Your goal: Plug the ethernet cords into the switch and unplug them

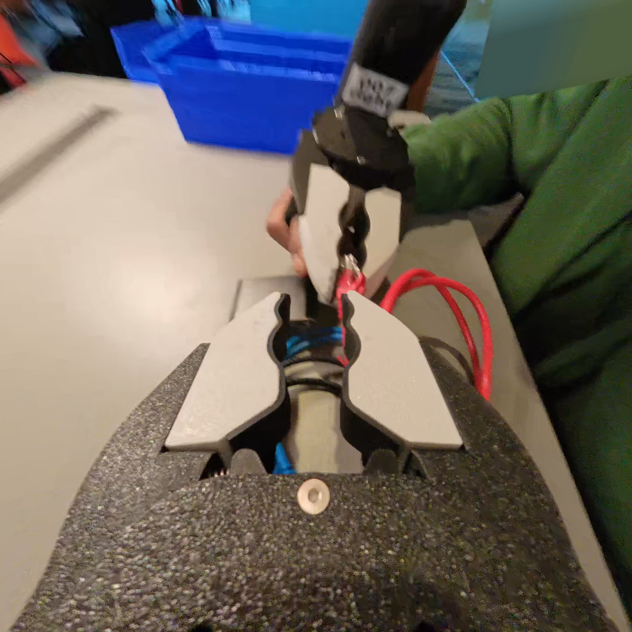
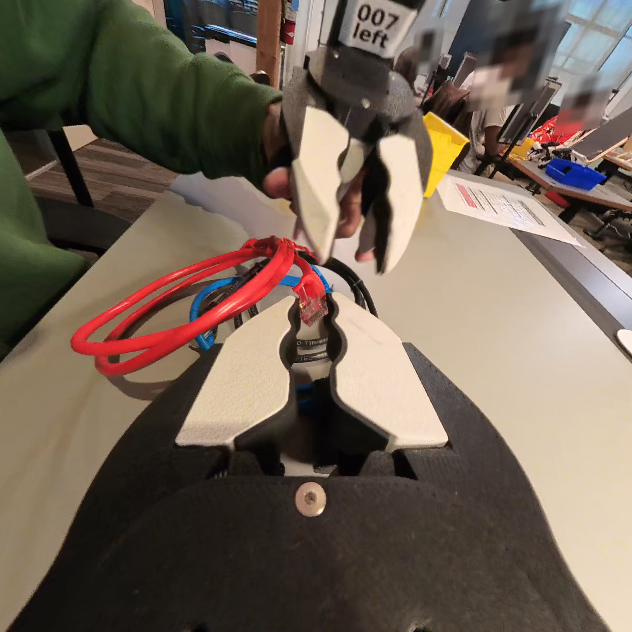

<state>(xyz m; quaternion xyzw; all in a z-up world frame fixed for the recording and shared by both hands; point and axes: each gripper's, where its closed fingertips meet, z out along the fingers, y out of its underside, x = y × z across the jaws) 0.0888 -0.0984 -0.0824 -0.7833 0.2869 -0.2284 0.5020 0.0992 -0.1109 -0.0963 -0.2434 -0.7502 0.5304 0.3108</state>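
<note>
Early stage. Right gripper (image 2: 313, 302) pinches red cord's plug (image 2: 312, 307), lifted; left gripper (image 1: 314, 301) wide, empty. Blue cord (image 2: 201, 307) coiled near table's (image 2: 478, 342) edge. Nothing plugged yet; switch indistinct.

Pale table (image 2: 478, 342) bears coiled red cord (image 2: 178, 321), blue cord (image 2: 201, 307) and black cord (image 2: 359, 290) ahead of the gripper. Printed sheet (image 2: 506, 208) lies far right.

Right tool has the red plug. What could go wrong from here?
1. The right tool pinches the red plug only at its tips: it may twist or slip on insertion.
2. The red cord lies coiled over the blue cord: pulling may drag both.
3. The left tool hovers open close by: they could bump.
</note>
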